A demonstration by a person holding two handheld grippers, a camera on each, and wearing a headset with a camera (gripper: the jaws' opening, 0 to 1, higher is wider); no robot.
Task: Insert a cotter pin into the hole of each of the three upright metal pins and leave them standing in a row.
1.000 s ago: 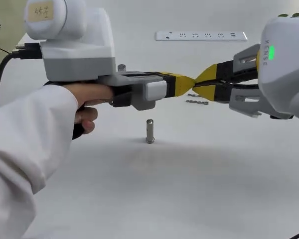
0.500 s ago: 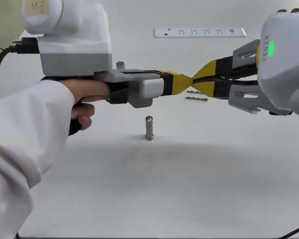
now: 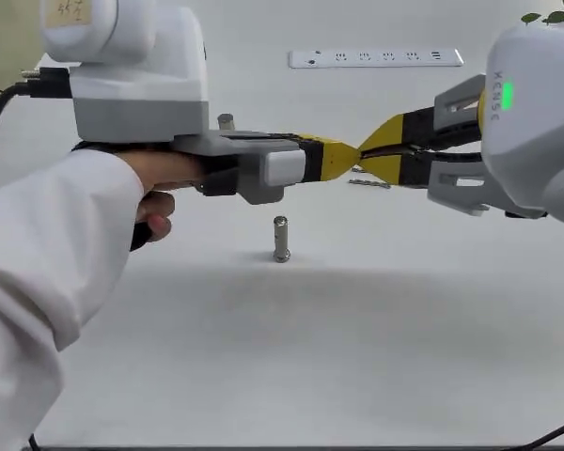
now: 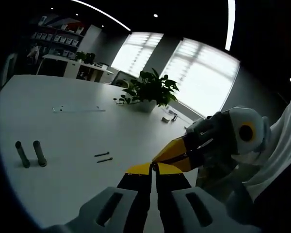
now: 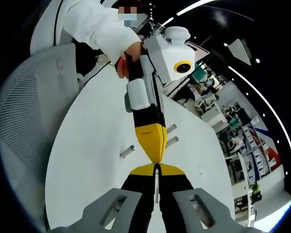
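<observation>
The cotter pin (image 5: 156, 187) in play is off the desk. It shows as a thin grey sliver lying lengthwise between the jaws of the right tool (image 5: 156, 170), which are closed down on it. Its long axis therefore follows that tool, running roughly level and left to right across the scene, with its free end toward the left. At that end the left tool (image 4: 153, 168) meets it tip to tip. The left tool's jaws are drawn together to a point, and I cannot tell whether they nip the sliver's end.

The upright metal pin (image 3: 281, 238) nearest the person stands alone on the desk (image 3: 376, 357), below the joined tips, to their left and nearer. It sits almost under the left tool's body, so I read the left tool as closer to it, while the right tool carries the piece. The pin's axis is vertical and the cotter pin's is about horizontal, which suits a cross hole. Which way that hole faces is too small to read. I judge that the coming move turns on this offset: the tips must travel down, left and nearer, with the cotter pin's point lined up on the hole.

Farther out, two more upright pins (image 4: 23, 154) stand side by side on the far part of the desk. Two spare cotter pins (image 4: 103, 157) lie flat to the right of them, close together. A power strip (image 3: 376, 58) lies along the far side.
</observation>
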